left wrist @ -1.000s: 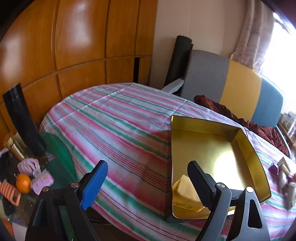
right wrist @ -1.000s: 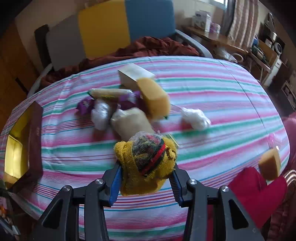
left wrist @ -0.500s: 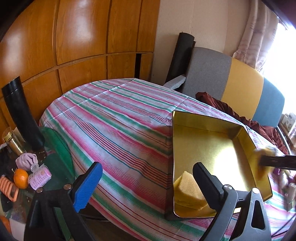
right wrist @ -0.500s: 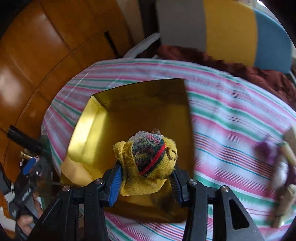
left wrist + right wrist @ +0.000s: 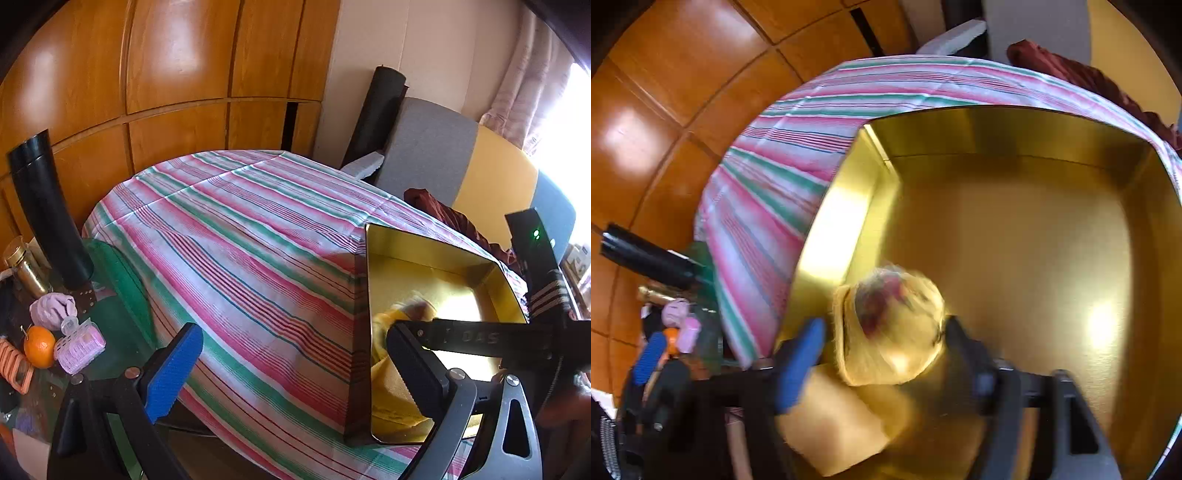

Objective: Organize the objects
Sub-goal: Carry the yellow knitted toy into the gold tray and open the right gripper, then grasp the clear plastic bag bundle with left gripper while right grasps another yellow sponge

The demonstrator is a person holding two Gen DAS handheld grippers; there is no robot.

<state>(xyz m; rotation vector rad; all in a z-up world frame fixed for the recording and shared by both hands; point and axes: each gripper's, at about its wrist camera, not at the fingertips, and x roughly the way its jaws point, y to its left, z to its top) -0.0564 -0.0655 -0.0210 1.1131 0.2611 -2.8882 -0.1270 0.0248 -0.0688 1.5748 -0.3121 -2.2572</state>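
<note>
A gold tin box [image 5: 443, 254] stands on the striped tablecloth [image 5: 240, 236]; it fills the right wrist view [image 5: 1015, 229]. My right gripper [image 5: 882, 343] is down inside the box, its jaws now wider than the yellow sock bundle [image 5: 894, 325], which blurs between them above a yellow sponge [image 5: 831, 428]. In the left wrist view the bundle [image 5: 402, 314] and sponge [image 5: 388, 387] sit in the box's near corner, with the right gripper's body crossing above. My left gripper [image 5: 295, 373] is open and empty, hovering over the table edge left of the box.
A low side table at left holds a black tube [image 5: 44, 214], an orange [image 5: 38, 346], pink curlers [image 5: 79, 345] and a gold jar [image 5: 22, 266]. A grey, yellow and blue sofa [image 5: 461, 166] with a maroon cloth [image 5: 450, 214] lies behind the table.
My right gripper carried the sock bundle from the pile over into the gold box, lowered it and opened its jaws. My left gripper stayed open and drifted slightly.
</note>
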